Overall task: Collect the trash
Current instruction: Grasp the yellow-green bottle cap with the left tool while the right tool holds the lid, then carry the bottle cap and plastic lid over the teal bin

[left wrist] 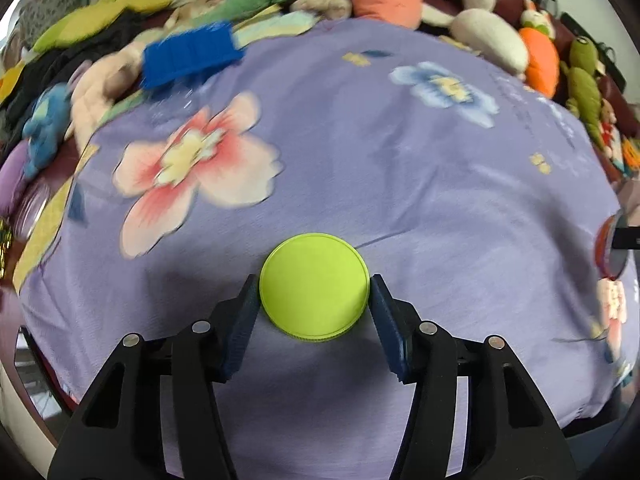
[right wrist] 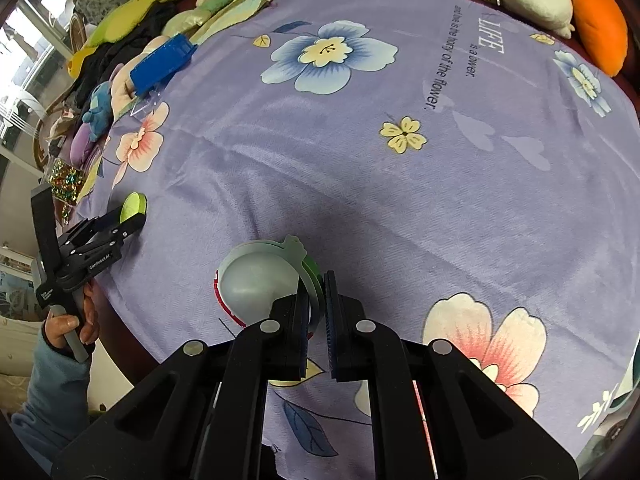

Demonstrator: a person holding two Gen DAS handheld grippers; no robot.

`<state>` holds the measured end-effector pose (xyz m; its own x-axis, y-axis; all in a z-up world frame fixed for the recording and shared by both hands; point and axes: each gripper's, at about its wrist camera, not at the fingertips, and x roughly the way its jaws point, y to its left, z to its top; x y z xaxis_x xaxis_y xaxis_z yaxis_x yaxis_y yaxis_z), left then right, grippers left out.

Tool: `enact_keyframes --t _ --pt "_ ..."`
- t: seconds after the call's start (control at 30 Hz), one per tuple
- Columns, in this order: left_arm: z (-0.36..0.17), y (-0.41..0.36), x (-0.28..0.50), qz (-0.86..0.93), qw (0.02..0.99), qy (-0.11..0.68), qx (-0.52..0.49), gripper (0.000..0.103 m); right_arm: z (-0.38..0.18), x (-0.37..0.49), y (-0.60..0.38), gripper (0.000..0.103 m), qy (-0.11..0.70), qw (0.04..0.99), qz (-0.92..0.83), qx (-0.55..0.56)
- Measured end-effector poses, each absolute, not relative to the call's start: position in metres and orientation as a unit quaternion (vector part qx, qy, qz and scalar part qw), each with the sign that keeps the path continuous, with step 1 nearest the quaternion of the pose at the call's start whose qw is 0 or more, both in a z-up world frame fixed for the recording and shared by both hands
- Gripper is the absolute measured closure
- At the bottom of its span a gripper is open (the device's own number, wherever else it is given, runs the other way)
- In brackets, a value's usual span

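The left gripper stands half-open around a lime-green lid, its blue pads touching the lid's edges on a purple floral cloth. The right gripper is pinched nearly closed on the thin rim of a grey dome lid, which sits left of its fingertips. Beyond both, a blue box and plush toys crowd the far edge.

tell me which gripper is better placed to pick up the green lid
Left. The left gripper has the green lid between its pads, on the cloth. The right gripper is shut on a grey lid.
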<state>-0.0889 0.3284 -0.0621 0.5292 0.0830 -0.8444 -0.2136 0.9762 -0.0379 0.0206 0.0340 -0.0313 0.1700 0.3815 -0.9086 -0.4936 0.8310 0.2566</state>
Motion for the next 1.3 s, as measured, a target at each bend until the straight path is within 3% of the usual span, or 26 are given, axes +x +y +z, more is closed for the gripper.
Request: enact_keyframes --t 0.5,1.03,1.3 --pt "-0.024 0.112 0.012 -0.107 0.879 0.464 0.011 0.047 -0.024 0.055 -0.129 0.096 0.560 0.804 0.193 0.049" --pt "-0.036 -0.198 0.086 -0.314 0.816 0.473 0.107 0.047 -0.038 0.056 -0.430 0.096 0.519 0.837 -0.009 0.173" --pt "-0.058 -0.302 0.089 -0.363 0.782 0.487 0.142 0.047 -0.065 0.054 -0.507 0.095 0.522 0.826 -0.052 0.206"
